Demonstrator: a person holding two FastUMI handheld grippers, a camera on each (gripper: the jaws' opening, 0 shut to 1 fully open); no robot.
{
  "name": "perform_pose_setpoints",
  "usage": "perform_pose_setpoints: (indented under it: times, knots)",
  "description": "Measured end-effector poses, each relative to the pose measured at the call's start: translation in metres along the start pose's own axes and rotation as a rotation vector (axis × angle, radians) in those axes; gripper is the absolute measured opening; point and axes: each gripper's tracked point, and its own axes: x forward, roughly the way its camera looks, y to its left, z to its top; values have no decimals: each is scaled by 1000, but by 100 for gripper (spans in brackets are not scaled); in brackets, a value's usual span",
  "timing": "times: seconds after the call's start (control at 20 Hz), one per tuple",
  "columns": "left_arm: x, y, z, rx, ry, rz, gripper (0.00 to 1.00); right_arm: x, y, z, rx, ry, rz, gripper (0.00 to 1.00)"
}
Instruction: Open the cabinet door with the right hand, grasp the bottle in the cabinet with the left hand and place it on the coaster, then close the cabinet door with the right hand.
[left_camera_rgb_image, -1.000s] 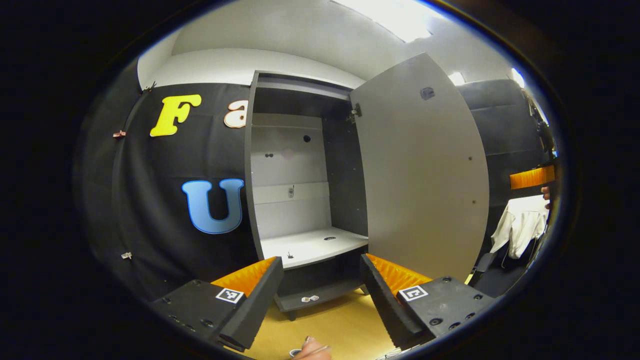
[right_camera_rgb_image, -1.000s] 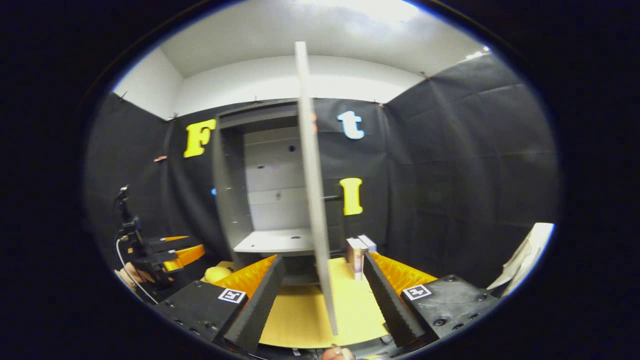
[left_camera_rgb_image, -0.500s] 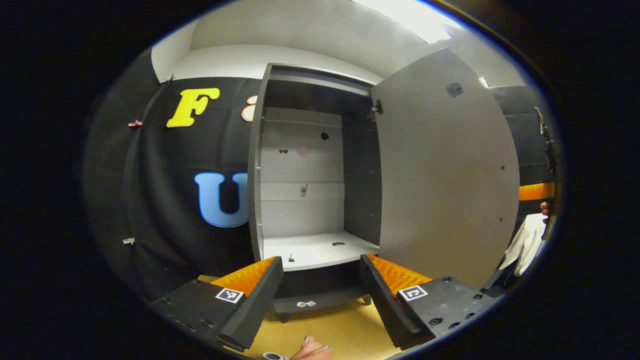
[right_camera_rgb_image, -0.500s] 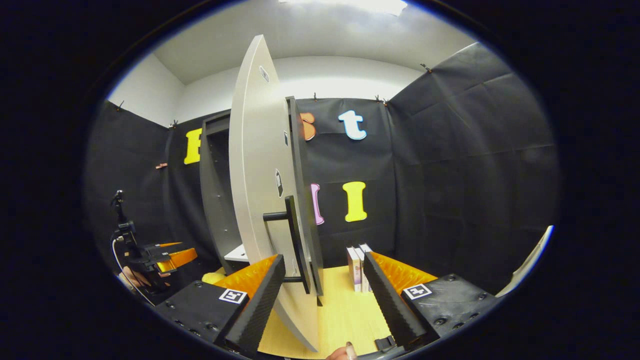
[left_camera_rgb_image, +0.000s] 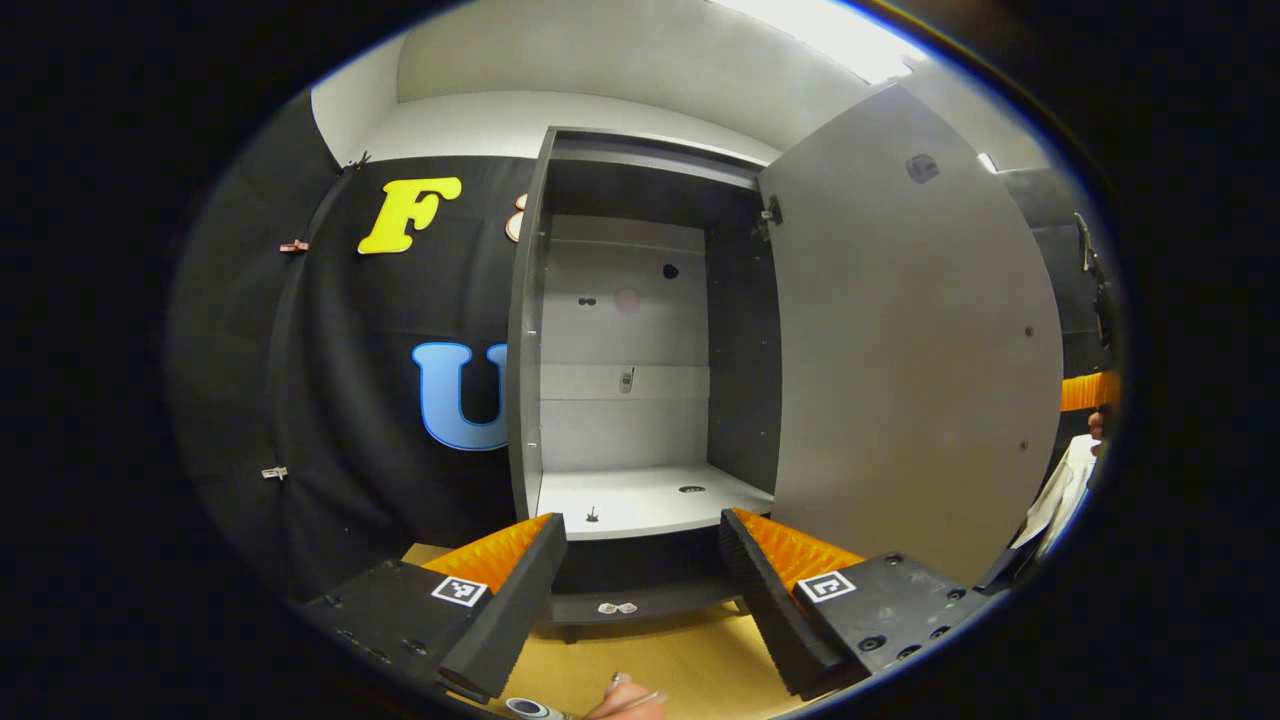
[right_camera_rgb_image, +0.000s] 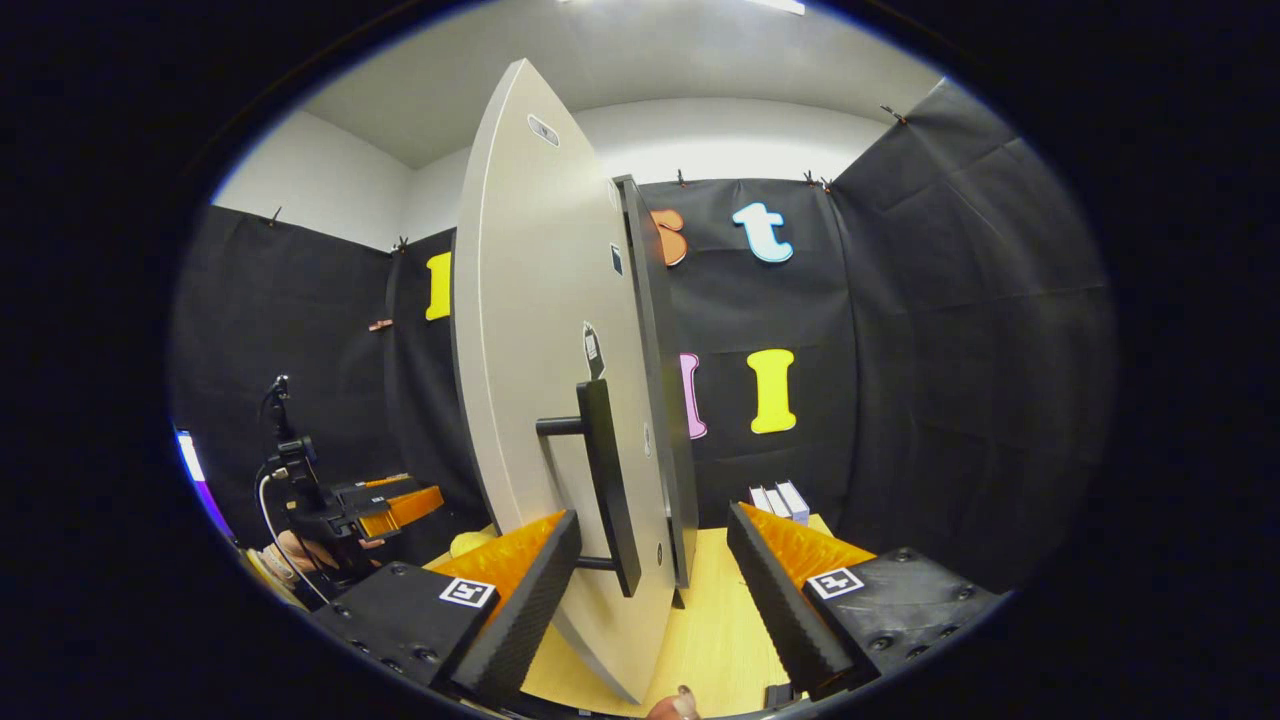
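The grey cabinet (left_camera_rgb_image: 640, 330) stands open, its white shelf (left_camera_rgb_image: 650, 500) bare. Its door (left_camera_rgb_image: 910, 370) is swung out to the right, inner face toward me. My left gripper (left_camera_rgb_image: 645, 530) is open, level with the shelf's front edge and a short way back. A small round grey-rimmed top (left_camera_rgb_image: 527, 709) and a fingertip (left_camera_rgb_image: 625, 690) peek in at the bottom edge. In the right gripper view I see the door (right_camera_rgb_image: 530, 330) from its outer side. My right gripper (right_camera_rgb_image: 650, 530) is open, with the black handle (right_camera_rgb_image: 603, 470) standing between its fingers.
Small books (right_camera_rgb_image: 780, 498) stand on the yellow table (right_camera_rgb_image: 715, 620) to the right of the cabinet. The left gripper (right_camera_rgb_image: 375, 505) and the hand holding it sit far left, with a yellow object (right_camera_rgb_image: 468, 543) beside them. The right gripper's orange finger (left_camera_rgb_image: 1087, 390) pokes out past the door's edge.
The right gripper has come round from the door's edge to its outer face, and the handle now stands between its fingers. The left gripper has drifted, bringing the round top into view.
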Motion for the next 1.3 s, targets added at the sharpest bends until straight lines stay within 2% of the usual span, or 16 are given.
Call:
perform_pose_setpoints:
  times: [0.1,0.15,0.3,0.5,0.75,0.8,0.85,1.1,1.3]
  knots:
    - [1,3,-2,2,6,-16,98,2,10,-4,0,8,-2,100]
    - [2,5,-2,1,8,-31,98,5,21,-5,-1,11,-1,97]
    - [-1,18,-3,8,19,-59,96,13,56,-10,-16,12,8,97]
    - [-9,45,-5,-8,19,-70,97,29,104,-19,-46,21,57,98]
    - [-23,93,-4,24,23,-47,97,59,156,-32,-8,34,131,97]
    - [-26,102,-1,36,18,-45,97,66,165,-33,3,39,148,100]
    - [-30,111,0,49,14,-39,97,74,173,-34,5,40,162,97]
    - [-47,146,1,83,21,-13,97,117,218,-45,-17,30,222,98]
    - [-59,164,1,90,26,13,96,126,230,-49,-21,34,242,98]
